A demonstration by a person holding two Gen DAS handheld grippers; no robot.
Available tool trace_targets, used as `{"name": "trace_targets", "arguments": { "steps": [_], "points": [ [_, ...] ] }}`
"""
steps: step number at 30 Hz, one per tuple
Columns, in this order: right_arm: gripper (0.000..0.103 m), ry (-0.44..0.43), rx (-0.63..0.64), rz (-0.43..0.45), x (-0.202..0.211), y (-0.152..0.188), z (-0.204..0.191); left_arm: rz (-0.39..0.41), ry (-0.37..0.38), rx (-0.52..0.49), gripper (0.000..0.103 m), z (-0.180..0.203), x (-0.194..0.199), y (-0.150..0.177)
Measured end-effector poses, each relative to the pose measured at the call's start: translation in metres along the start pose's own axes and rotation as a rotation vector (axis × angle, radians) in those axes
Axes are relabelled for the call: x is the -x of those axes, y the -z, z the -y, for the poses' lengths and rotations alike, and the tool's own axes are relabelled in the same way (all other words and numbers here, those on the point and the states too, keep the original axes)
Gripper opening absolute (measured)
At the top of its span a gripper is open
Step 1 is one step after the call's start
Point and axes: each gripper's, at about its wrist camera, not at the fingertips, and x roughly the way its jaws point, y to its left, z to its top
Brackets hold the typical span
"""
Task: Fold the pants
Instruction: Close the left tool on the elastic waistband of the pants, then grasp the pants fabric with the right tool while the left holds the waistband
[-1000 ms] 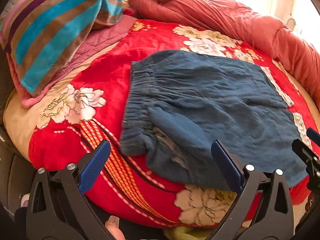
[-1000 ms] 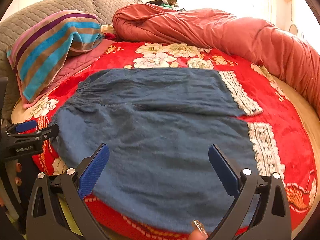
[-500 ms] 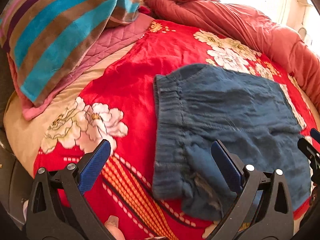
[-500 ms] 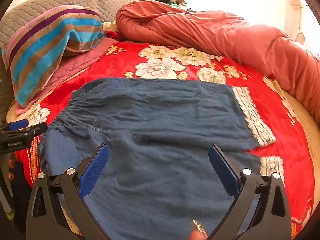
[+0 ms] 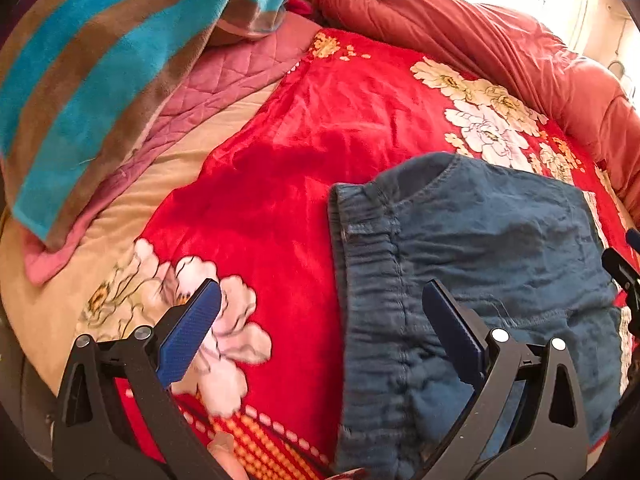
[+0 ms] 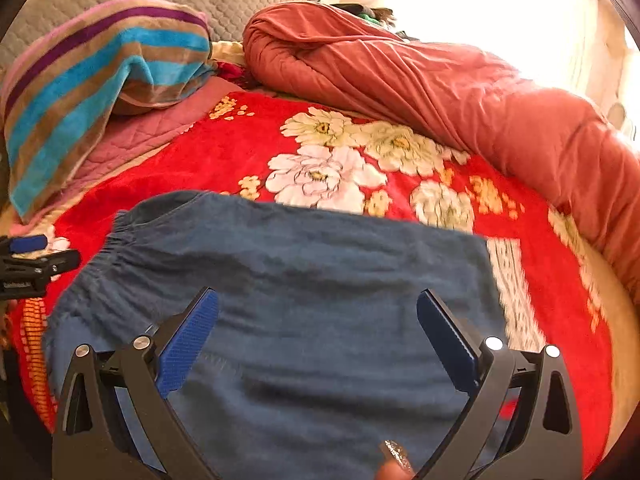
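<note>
The blue pants (image 6: 304,320) lie flat on the red floral blanket (image 5: 304,168) covering the bed. Left gripper (image 5: 320,320) and right gripper (image 6: 316,320) hover above the pants, jaws wide apart, holding nothing.

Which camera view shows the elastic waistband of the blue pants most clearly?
The left wrist view. There the waistband lies near the camera, sharp enough to show its gathers and stitching. In the right wrist view the waistband sits at the left edge of the pants, smaller and blurred, so only its ruffled outline shows.
</note>
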Motion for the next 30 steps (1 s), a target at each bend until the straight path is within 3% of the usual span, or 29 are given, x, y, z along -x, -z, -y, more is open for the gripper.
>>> {"name": "trace_targets", "arguments": {
  "steps": [3, 8, 16, 17, 20, 22, 23, 24, 30],
  "points": [
    [0.099, -0.056, -0.012, -0.026, -0.016, -0.012, 0.004, -0.010, 0.006, 0.000, 0.095, -0.002, -0.011, -0.012],
    [0.099, -0.070, 0.026, -0.060, -0.043, -0.028, 0.000, -0.036, 0.054, -0.024, 0.095, 0.000, -0.035, -0.027],
    [0.099, -0.078, 0.114, -0.135, -0.094, -0.046, -0.002, -0.088, 0.053, -0.033, 0.094, 0.006, -0.074, -0.050],
    [0.099, -0.074, 0.130, -0.141, -0.099, -0.047, -0.002, -0.086, 0.047, -0.031, 0.091, 0.007, -0.076, -0.052],
    [0.099, -0.077, 0.169, -0.152, -0.113, -0.052, -0.002, -0.089, 0.078, -0.037, 0.064, 0.010, -0.084, -0.054],
    [0.099, -0.075, 0.186, -0.151, -0.121, -0.056, -0.002, -0.073, 0.083, -0.058, 0.054, 0.016, -0.085, -0.053],
    [0.099, -0.064, 0.189, -0.151, -0.124, -0.057, -0.002, -0.065, 0.079, -0.069, 0.039, 0.017, -0.085, -0.053],
    [0.099, -0.066, 0.197, -0.158, -0.128, -0.060, -0.003, -0.048, 0.079, -0.074, 0.034, 0.017, -0.082, -0.052],
    [0.099, -0.107, 0.307, -0.158, -0.139, -0.067, -0.018, 0.060, 0.074, -0.102, 0.029, 0.019, -0.057, -0.046]
  ]
}}
